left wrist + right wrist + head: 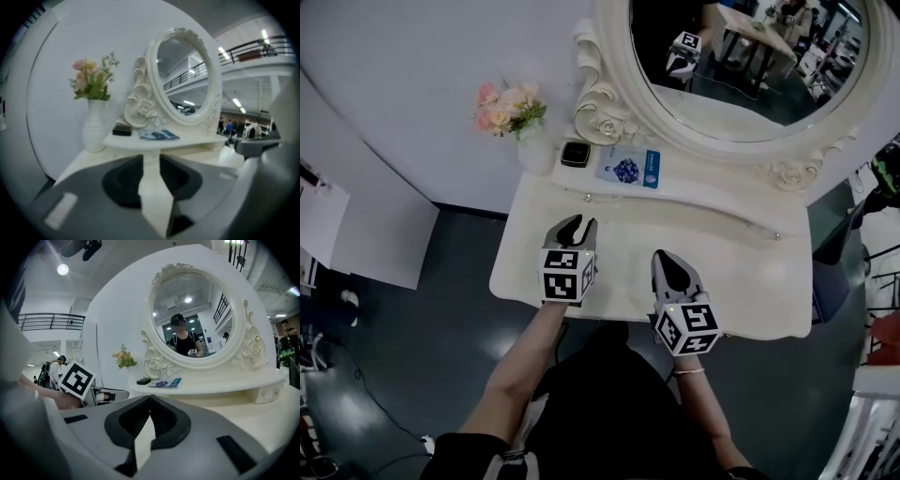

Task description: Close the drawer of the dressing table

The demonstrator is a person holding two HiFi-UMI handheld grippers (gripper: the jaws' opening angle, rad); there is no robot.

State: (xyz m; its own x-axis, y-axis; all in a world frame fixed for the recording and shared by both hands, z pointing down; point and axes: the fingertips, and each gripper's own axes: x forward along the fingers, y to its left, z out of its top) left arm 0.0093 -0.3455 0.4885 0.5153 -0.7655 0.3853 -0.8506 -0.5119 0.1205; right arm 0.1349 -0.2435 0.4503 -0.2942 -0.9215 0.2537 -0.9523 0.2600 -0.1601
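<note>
At far left on the white dressing table (750, 281) a vase of pink flowers (525, 131) stands beside a small black box (574, 154) and a blue packet (630, 169) on the raised shelf, below the oval mirror (750, 66). The left gripper (578, 223) hovers over the tabletop, its jaws a narrow gap apart with nothing between. The right gripper (661, 255), just beside it, has its jaws closed together, empty. The drawer front cannot be made out from above; the table's front edge runs beneath both grippers.
</note>
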